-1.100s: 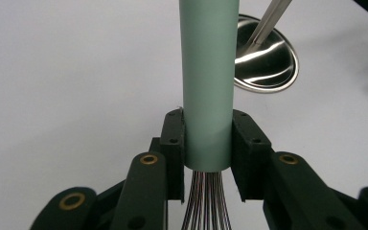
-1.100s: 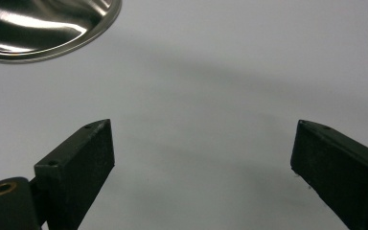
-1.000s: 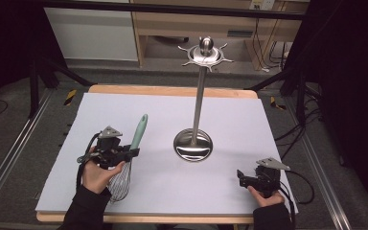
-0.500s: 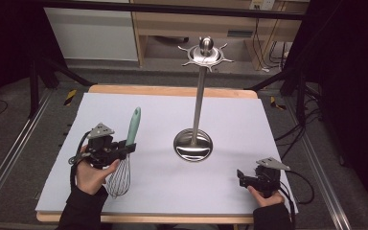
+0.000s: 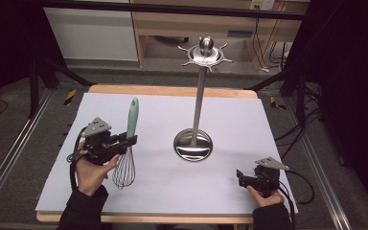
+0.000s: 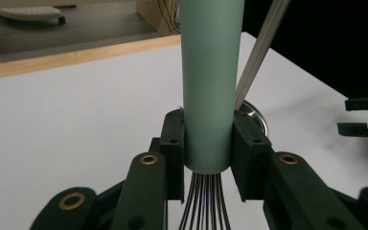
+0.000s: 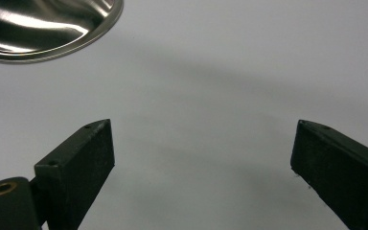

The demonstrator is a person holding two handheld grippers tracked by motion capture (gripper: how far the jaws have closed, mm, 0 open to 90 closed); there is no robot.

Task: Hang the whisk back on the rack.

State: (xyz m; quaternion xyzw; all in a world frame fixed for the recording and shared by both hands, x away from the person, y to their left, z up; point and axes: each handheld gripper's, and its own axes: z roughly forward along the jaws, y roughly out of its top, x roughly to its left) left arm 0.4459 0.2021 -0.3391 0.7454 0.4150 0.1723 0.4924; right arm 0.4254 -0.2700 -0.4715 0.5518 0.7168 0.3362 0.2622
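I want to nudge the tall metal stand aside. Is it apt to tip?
Probably, if pushed high: the stand is a thin pole carrying a spiked crown far above its round base. That base looks wide and solid, so a low push there would likely slide it across the smooth white tabletop.

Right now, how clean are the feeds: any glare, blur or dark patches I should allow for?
High view: white table evenly lit, surroundings nearly black, mild glare on the stand base. Left gripper view: whisk handle sharp between the pads, background soft. Right gripper view: bright streaks on the stand base, a soft shadow across the table.
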